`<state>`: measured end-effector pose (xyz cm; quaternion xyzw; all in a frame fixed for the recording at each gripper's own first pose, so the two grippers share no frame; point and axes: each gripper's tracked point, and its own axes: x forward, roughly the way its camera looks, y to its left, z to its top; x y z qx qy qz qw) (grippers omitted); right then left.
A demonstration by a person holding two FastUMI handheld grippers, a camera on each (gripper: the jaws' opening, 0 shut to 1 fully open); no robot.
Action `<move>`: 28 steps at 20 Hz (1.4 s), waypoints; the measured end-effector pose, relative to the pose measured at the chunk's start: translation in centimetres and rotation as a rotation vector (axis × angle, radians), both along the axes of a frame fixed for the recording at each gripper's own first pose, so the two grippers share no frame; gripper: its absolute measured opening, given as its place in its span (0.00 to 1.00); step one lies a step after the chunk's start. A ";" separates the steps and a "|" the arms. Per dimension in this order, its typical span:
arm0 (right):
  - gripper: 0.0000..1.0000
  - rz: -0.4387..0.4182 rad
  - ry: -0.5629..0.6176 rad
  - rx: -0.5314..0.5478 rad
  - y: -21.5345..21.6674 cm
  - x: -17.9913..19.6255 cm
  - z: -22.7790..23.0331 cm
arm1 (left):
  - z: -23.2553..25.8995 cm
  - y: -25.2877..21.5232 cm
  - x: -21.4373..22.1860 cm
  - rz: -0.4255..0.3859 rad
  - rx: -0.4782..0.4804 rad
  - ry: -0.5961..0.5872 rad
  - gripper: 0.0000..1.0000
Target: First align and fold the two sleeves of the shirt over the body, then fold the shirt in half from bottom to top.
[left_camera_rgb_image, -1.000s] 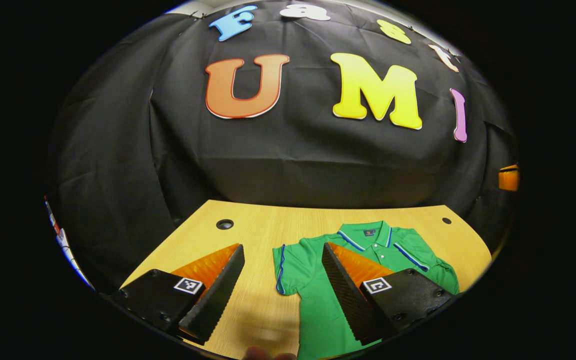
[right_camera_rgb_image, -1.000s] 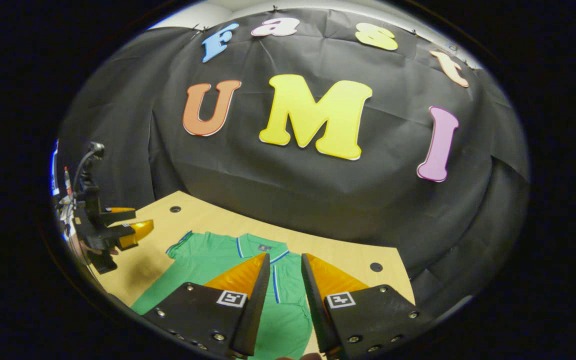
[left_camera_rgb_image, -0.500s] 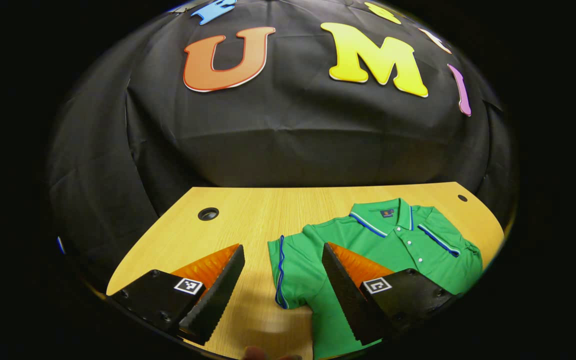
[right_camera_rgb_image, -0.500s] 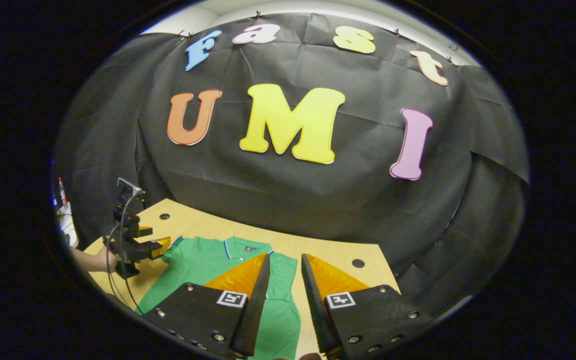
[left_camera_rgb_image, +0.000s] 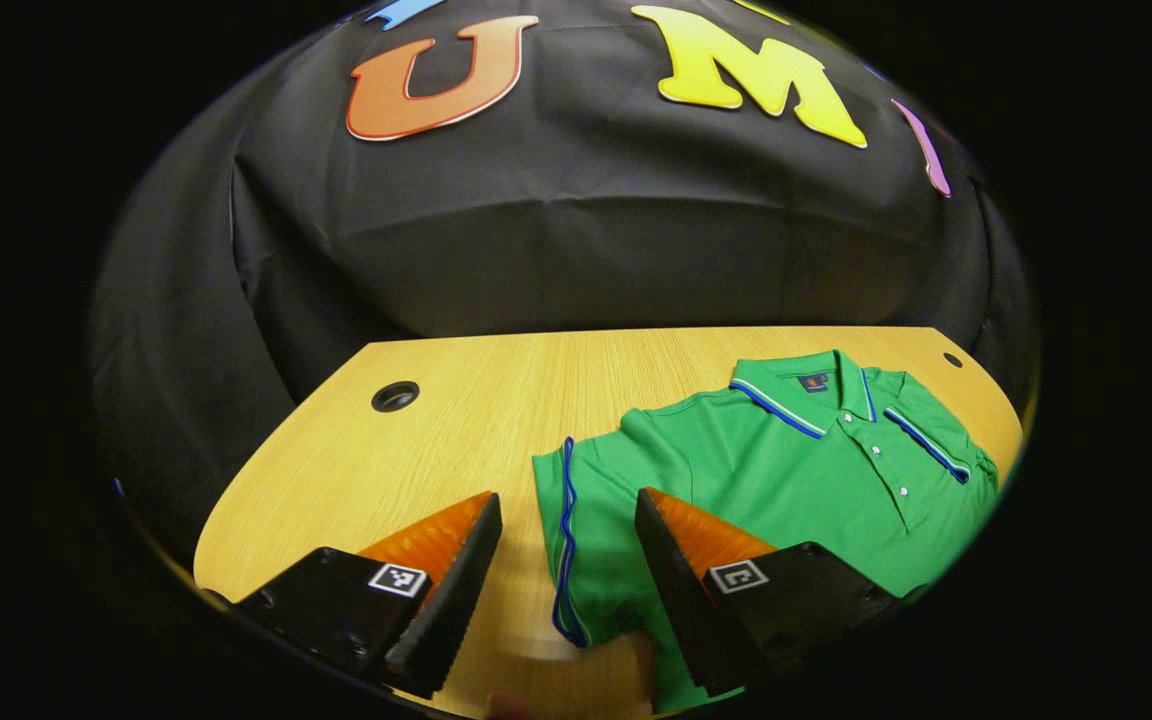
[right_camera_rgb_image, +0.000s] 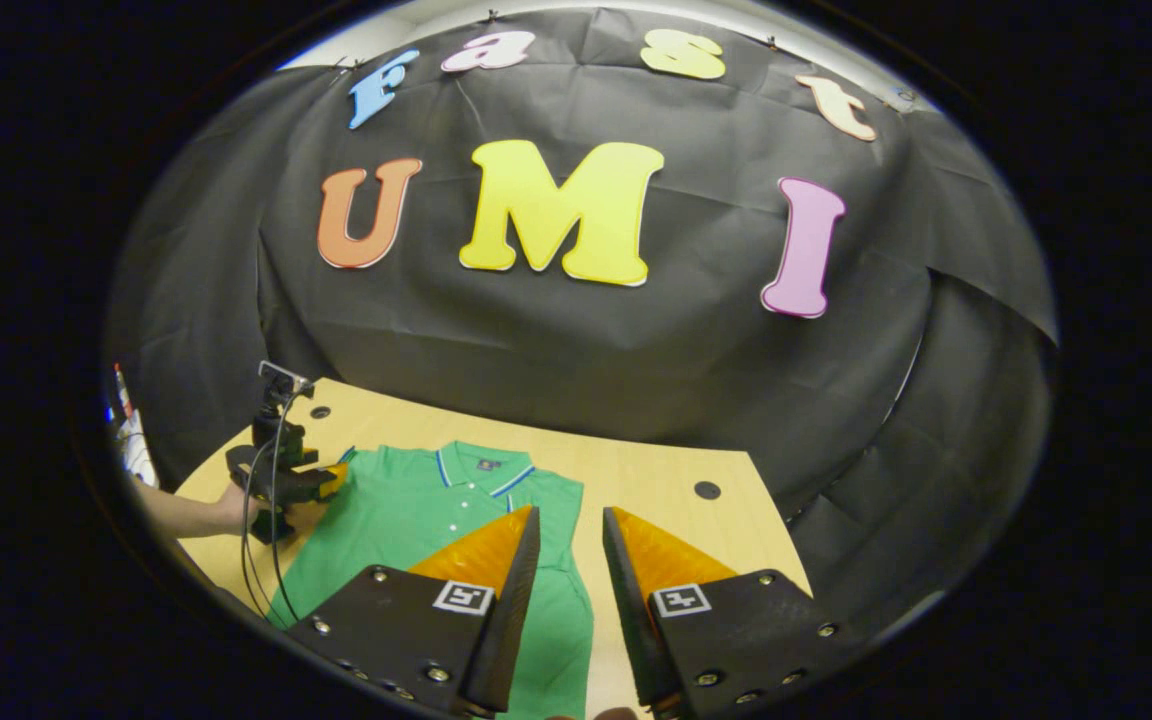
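Presently, a green shirt [left_camera_rgb_image: 776, 470] lies flat on the wooden table [left_camera_rgb_image: 436, 440], collar toward the black cloth wall [left_camera_rgb_image: 576, 250], buttons up. In the left gripper view, its near sleeve [left_camera_rgb_image: 576, 530], edged in blue piping, lies spread on the wood and sits between the fingers of the left gripper [left_camera_rgb_image: 568, 535], which stand wide apart and grip nothing; whether the tips touch the cloth cannot be told. In the right gripper view, the right gripper [right_camera_rgb_image: 571, 545] hangs above the other side of the shirt [right_camera_rgb_image: 416, 520], fingers a narrow gap apart, clasping nothing. That view also shows the left gripper [right_camera_rgb_image: 321, 482] at the shirt's far sleeve, held by a hand [right_camera_rgb_image: 236, 510]. Two round holes [left_camera_rgb_image: 395, 396] mark the table's back corners.
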<state>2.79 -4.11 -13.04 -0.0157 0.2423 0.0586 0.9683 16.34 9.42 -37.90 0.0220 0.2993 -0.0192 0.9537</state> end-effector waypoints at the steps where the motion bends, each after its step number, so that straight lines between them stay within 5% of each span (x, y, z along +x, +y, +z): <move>1: 0.43 -0.006 0.002 0.005 -0.2 0.0 0.0 | -0.4 0.0 0.2 -0.003 -0.005 0.011 0.84; 7: 0.43 -0.016 0.032 0.033 -0.3 0.0 -1.1 | -1.9 0.1 -0.1 -0.015 0.003 0.067 0.63; 11: 0.43 -0.007 0.043 0.043 0.2 -0.1 -1.6 | -2.3 0.4 -0.1 0.006 0.004 0.086 0.23; 15: 0.43 0.004 0.059 0.054 0.4 -0.3 -2.2 | -2.4 0.2 0.0 0.008 -0.014 0.101 0.07; 28: 0.43 0.002 0.028 0.089 0.2 -0.7 -1.0 | 4.2 -1.3 1.2 -0.041 0.018 -0.003 0.03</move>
